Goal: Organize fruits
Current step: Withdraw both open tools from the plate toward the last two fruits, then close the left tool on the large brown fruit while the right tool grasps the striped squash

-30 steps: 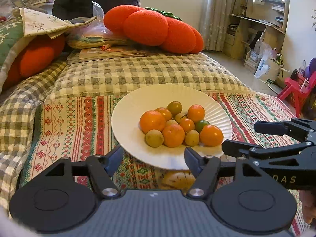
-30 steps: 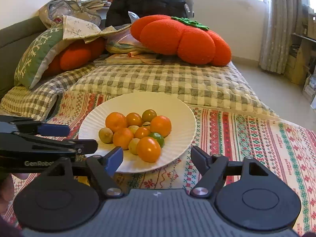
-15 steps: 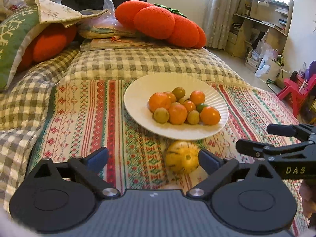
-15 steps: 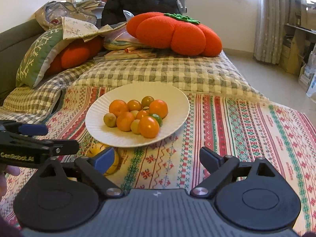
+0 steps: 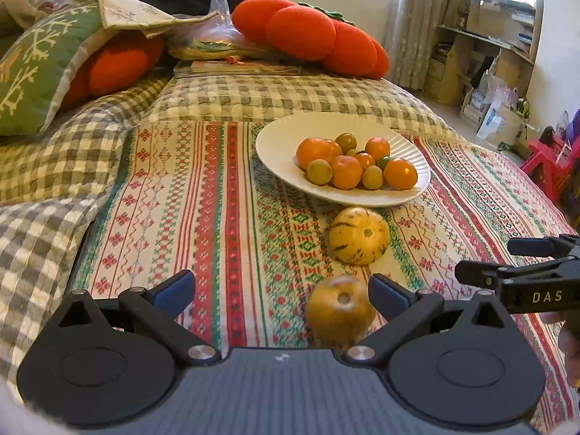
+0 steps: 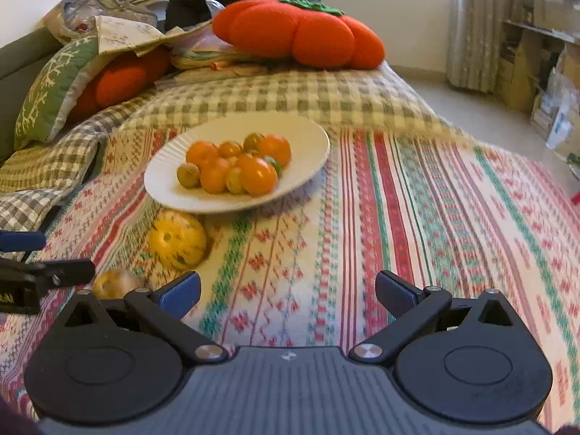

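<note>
A white plate (image 5: 282, 145) holds several small orange and green fruits (image 5: 346, 172) on a striped cloth; it also shows in the right wrist view (image 6: 308, 137). A yellow striped melon (image 5: 359, 235) lies just in front of the plate, also seen in the right wrist view (image 6: 177, 241). A brownish-yellow round fruit (image 5: 339, 308) lies nearer, close to my left gripper's right finger; it shows in the right wrist view (image 6: 114, 282). My left gripper (image 5: 281, 291) is open and empty. My right gripper (image 6: 288, 291) is open and empty over bare cloth, to the right of the fruits.
The striped cloth (image 5: 217, 199) covers a checked bed (image 5: 272, 94). Orange persimmon-shaped cushions (image 5: 308, 36) and a green pillow (image 5: 32, 69) lie at the back. The floor, shelves (image 5: 482, 47) and a red chair (image 5: 547, 166) are off the bed's right edge.
Both grippers have pulled back from the plate and opened wider. The yellow melon and then the brownish fruit came into view in front of the plate.
</note>
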Demonstrator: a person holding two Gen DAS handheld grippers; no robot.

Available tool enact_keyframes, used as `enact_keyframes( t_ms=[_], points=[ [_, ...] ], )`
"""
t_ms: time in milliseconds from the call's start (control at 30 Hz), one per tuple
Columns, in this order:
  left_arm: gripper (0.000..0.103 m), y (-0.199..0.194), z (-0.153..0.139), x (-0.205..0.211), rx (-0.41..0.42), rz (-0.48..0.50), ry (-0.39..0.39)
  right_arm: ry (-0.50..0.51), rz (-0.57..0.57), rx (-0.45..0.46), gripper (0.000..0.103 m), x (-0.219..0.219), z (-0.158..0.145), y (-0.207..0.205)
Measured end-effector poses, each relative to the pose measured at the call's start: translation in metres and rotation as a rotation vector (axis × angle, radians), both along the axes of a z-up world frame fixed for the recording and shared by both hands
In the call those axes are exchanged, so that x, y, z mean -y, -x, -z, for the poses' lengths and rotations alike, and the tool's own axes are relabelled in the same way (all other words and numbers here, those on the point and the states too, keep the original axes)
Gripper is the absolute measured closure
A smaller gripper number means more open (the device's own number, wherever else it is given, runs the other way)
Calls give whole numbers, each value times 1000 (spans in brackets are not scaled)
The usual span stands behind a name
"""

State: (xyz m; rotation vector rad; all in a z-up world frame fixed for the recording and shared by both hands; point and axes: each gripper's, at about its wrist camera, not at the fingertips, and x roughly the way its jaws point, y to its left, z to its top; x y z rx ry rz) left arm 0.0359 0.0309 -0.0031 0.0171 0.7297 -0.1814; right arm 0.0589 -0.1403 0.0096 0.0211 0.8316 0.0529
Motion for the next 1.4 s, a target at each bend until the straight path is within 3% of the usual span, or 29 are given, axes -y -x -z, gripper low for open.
enact_keyframes(
  t_ms=[200, 633, 867, 1033, 1400],
  points=[
    [13, 10, 10, 0, -3, 41, -19, 46, -5, -3, 0, 0, 4, 6],
    [13, 7, 42, 12, -57, 74, 39, 73, -42, -32, 0, -11, 18, 6],
    [14, 8, 47, 25, -17, 102, 28, 75, -41, -41, 0, -12, 22, 2],
    [24, 8, 49, 33, 13, 127, 9, 63, -33, -44, 0, -13, 23, 1],
    [54, 2, 45, 27, 23, 126, 60, 19, 8, -49, 0, -7, 27, -4]
  ],
)
